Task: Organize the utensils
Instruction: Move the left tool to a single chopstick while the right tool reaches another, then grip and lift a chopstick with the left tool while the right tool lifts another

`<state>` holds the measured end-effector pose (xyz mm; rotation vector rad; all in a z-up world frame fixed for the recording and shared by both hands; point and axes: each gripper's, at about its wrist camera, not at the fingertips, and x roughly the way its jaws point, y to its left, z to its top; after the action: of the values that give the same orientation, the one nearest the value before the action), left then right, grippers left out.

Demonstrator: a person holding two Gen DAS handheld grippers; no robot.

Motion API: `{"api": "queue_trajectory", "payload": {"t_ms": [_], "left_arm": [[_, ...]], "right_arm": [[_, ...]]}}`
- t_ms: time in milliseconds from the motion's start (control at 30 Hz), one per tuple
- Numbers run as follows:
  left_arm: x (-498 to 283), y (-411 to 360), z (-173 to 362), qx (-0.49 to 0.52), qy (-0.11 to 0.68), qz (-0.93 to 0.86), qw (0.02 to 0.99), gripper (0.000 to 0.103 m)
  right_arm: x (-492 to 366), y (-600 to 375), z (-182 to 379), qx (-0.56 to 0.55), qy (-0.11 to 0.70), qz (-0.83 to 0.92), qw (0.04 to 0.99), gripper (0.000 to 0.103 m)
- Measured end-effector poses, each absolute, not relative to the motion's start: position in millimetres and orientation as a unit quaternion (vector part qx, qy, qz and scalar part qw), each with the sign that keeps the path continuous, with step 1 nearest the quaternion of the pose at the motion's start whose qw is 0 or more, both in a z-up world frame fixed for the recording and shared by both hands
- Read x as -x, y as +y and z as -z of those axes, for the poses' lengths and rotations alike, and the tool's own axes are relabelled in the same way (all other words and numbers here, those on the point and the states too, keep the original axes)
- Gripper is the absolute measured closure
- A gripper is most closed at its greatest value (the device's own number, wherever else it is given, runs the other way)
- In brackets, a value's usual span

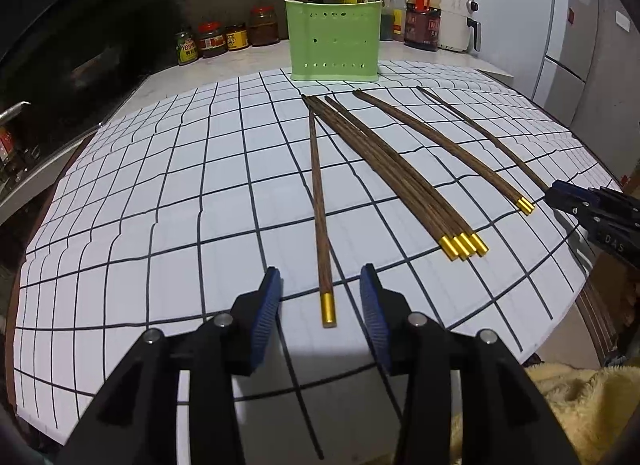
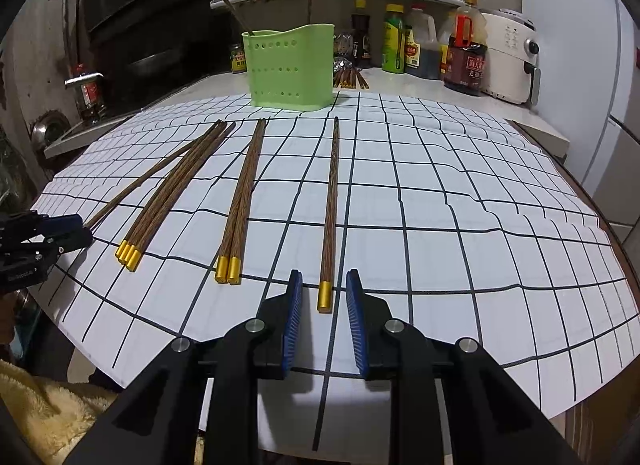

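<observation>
Brown wooden chopsticks with gold caps lie fanned on a white checked mat (image 1: 160,205). My left gripper (image 1: 320,279) is open, and the capped end of one single chopstick (image 1: 320,201) lies between its blue pads without touching them. To its right are a bundle of several chopsticks (image 1: 400,169) and a pair (image 1: 440,149). My right gripper (image 2: 324,279) is open too, straddling the gold cap of another single chopstick (image 2: 331,201) with a gap on each side. A green perforated holder (image 2: 290,69) stands at the mat's far edge with two chopsticks upright in it.
Sauce bottles (image 2: 464,53), jars (image 1: 212,41) and a white air fryer (image 2: 512,61) line the counter behind the holder. More chopsticks (image 2: 350,79) lie beside the holder. A yellow fluffy cloth (image 1: 580,405) sits near the table's front edge. A stove is to the left.
</observation>
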<state>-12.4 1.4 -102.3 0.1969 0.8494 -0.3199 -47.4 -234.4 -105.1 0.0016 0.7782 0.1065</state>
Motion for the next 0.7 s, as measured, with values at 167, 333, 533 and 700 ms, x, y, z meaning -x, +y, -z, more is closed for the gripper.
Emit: {"api": "queue_trajectory", "payload": {"t_ms": [167, 333, 533, 700], "left_arm": [[11.8, -4.8, 101.8, -0.107, 0.409, 0.152, 0.893, 0.081], [14.5, -9.5, 100.0, -0.122, 0.421, 0.139, 0.888, 0.089], [11.8, 1.1, 99.3, -0.086, 0.425, 0.143, 0.89, 0.096], [11.4, 17.9, 83.8, -0.037, 0.399, 0.151, 0.904, 0.096]], "right_arm": [[46.9, -236.3, 106.5, -0.012, 0.371, -0.049, 0.927, 0.082], [49.5, -232.7, 107.0, -0.001, 0.367, -0.046, 0.929, 0.085], [51.2, -231.4, 107.7, -0.013, 0.363, -0.048, 0.931, 0.095], [51.0, -240.0, 99.6, -0.057, 0.354, -0.05, 0.932, 0.096]]}}
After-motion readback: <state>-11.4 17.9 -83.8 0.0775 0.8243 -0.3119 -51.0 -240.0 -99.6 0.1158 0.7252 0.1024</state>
